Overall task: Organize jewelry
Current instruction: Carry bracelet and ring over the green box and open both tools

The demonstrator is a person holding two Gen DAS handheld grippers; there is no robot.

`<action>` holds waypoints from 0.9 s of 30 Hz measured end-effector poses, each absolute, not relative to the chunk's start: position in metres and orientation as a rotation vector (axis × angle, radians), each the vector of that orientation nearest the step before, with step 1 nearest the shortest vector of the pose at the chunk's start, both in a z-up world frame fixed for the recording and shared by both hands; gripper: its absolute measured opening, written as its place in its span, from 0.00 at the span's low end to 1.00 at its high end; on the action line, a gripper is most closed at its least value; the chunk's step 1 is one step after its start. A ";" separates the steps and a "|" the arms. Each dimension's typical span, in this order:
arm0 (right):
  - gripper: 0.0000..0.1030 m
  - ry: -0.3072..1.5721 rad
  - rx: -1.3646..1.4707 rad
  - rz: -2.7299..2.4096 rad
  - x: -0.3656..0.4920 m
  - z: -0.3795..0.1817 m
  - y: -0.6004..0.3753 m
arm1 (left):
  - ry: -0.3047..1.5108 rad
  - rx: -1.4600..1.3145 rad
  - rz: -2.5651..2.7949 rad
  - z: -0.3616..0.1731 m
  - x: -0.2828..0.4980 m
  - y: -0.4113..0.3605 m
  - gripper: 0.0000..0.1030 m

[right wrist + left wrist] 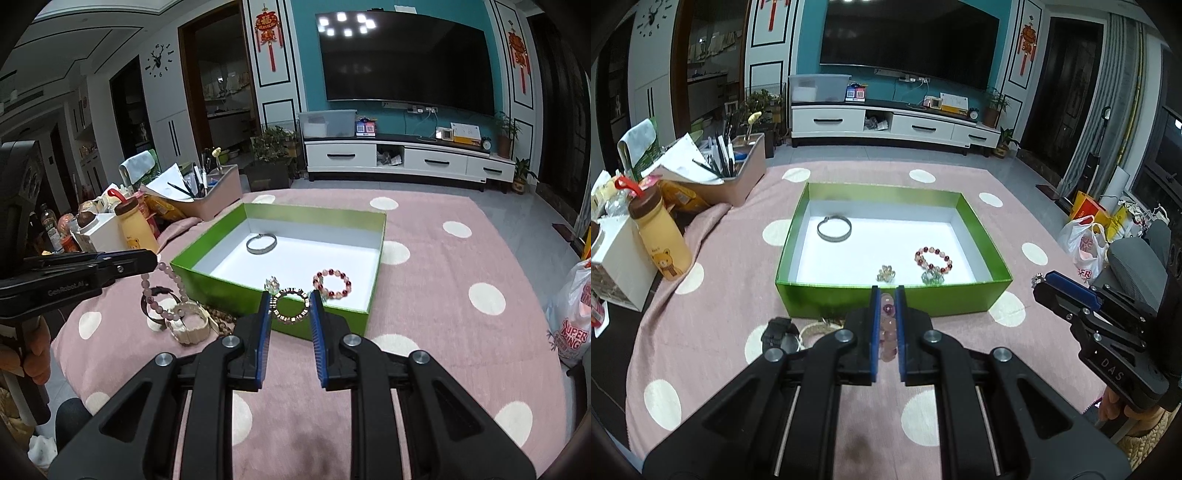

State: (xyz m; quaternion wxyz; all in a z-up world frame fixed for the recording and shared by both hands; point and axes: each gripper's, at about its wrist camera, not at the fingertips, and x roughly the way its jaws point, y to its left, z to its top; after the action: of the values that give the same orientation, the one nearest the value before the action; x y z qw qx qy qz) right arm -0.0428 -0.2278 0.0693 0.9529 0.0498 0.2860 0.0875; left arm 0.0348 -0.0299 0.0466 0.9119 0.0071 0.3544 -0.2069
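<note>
A green box with a white floor sits on the pink dotted cloth. Inside lie a metal bangle, a red bead bracelet and small crystal pieces. My left gripper is shut on a pale pink bead bracelet, held before the box's near wall. My right gripper is shut on a beaded ring bracelet, just over the box's near edge.
More jewelry lies left of the box: a dark watch and a beige band. A yellow bear bottle, a white box and a pen holder stand at the left. A plastic bag sits at the right.
</note>
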 end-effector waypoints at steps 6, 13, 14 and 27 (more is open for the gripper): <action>0.20 0.571 0.092 0.185 -0.031 0.073 -0.223 | 0.708 0.021 -0.428 0.054 0.048 -0.035 0.07; 0.20 0.560 0.087 0.186 -0.012 0.077 -0.221 | 0.698 0.028 -0.433 0.057 0.066 -0.042 0.07; 0.20 0.559 0.088 0.185 -0.010 0.077 -0.221 | 0.694 0.029 -0.432 0.058 0.069 -0.043 0.07; 0.20 0.562 0.094 0.186 0.040 0.077 -0.223 | 0.699 0.039 -0.403 0.055 0.122 -0.054 0.07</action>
State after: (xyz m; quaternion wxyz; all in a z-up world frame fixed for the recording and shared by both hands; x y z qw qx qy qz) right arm 0.0401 -0.2226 0.0774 0.9555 0.0464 0.2767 0.0915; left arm 0.1222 -0.0542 0.0546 0.9196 0.0188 0.3401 -0.1959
